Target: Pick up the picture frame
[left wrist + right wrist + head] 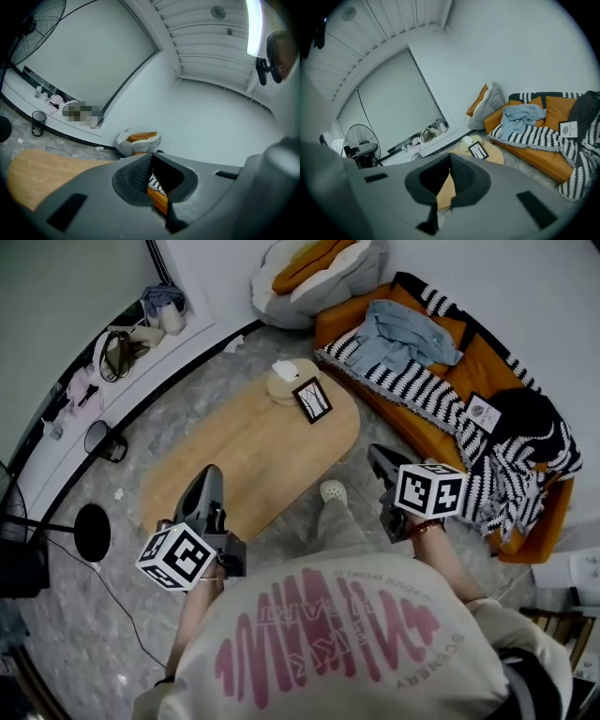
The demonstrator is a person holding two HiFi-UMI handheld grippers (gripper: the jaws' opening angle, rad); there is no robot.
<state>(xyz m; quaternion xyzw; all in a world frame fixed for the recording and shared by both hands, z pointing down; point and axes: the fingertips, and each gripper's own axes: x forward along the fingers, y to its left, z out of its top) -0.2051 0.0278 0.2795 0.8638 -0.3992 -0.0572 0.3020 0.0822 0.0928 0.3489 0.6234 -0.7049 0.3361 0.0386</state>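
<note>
The picture frame [312, 399] is black with a pale print and lies flat near the far end of the oval wooden table [244, 456]. The right gripper view shows the picture frame [478, 150] small and far beyond the jaws. My left gripper [208, 486] hovers over the table's near edge, well short of the frame. Its jaws meet at the tips with nothing between them [151, 158]. My right gripper [380, 457] is off the table's right side, above the floor. It is shut and empty [450, 160].
A round wooden dish with a white tissue [284, 379] sits beside the frame. An orange sofa [441, 418] with a striped blanket and a blue shirt stands to the right. A beanbag [319, 277] is at the back, a fan base [92, 532] and a bin [105, 441] to the left.
</note>
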